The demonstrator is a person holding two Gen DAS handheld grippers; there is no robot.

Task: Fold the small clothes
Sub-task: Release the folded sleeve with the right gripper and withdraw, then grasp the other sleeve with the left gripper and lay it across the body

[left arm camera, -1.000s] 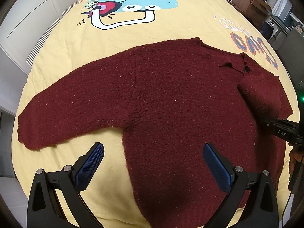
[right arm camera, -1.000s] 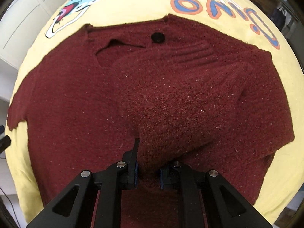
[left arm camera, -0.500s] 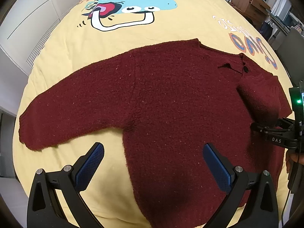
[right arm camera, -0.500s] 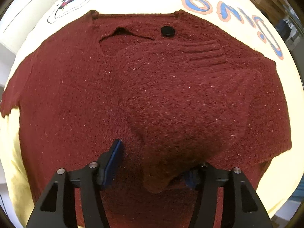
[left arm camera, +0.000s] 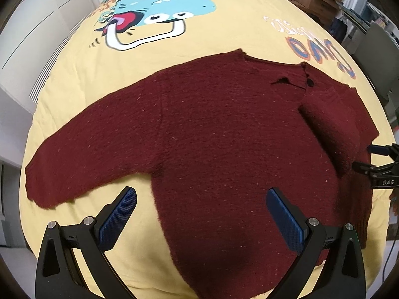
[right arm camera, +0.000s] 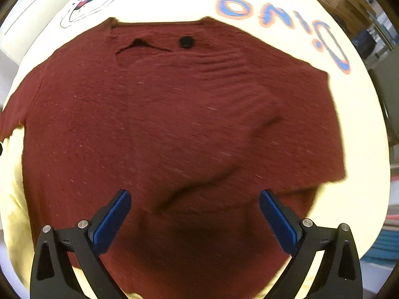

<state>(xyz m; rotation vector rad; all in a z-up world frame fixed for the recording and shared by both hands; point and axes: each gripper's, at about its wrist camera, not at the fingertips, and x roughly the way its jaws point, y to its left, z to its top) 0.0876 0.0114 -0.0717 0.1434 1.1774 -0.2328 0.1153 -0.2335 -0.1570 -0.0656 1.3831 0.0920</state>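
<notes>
A fuzzy dark-red knit sweater lies flat on the yellow cartoon-print bedspread, one sleeve folded across its chest, ribbed cuff near the black button. The right gripper is opening wide, pads clear of the wool (blurred view). The left gripper hangs open, empty; the hem is cut off

White letters "DAS" stand on the right gripper — and "Dino", upside down, near the bedspread's far-right edge.
</notes>
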